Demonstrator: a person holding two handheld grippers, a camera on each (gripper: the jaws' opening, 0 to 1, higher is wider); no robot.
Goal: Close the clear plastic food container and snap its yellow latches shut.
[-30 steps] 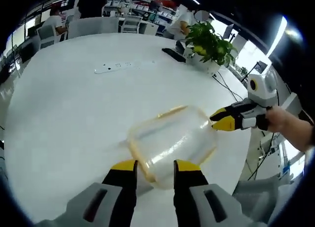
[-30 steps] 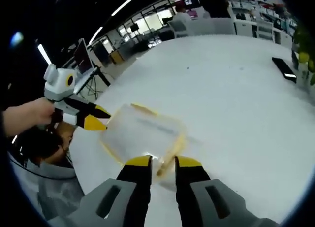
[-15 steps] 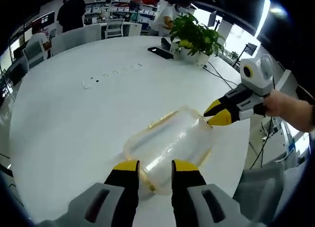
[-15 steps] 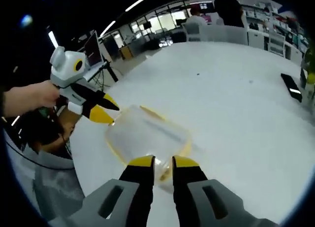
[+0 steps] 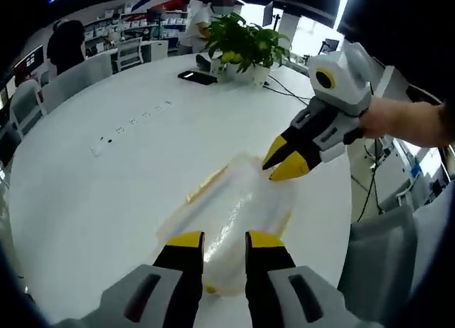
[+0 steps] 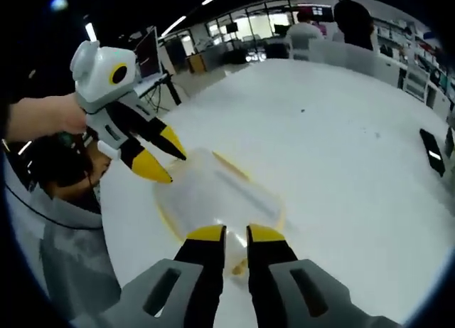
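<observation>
1. Left gripper view: a round white table (image 5: 85,200) carries the clear plastic food container (image 5: 234,214), which lies near the table's near edge, lid on, with yellow trim showing along its long side.
2. Left gripper (image 5: 217,241): its yellow-tipped jaws stand a small gap apart at the container's near end, one on either side of the rim. I cannot tell whether they actually bear on the plastic.
3. Further left on the table, a white power strip (image 5: 131,122) lies well apart from the container.
4. At the far rim stand a potted plant (image 5: 242,47) and, just beside it, a dark phone-like slab (image 5: 197,77).
5. Right gripper (image 5: 283,159), coming in from the right and held by a hand (image 5: 409,122): jaws slightly parted, tips at the container's far corner.
6. Right gripper view: the left gripper (image 6: 162,156) enters from the left, its jaws splayed, the lower tip at the container's (image 6: 217,200) far-left corner.
7. The right gripper's (image 6: 234,234) own jaws sit nearly together at the container's near edge; a yellow latch (image 6: 240,267) shows low between them. Contact unclear.
</observation>
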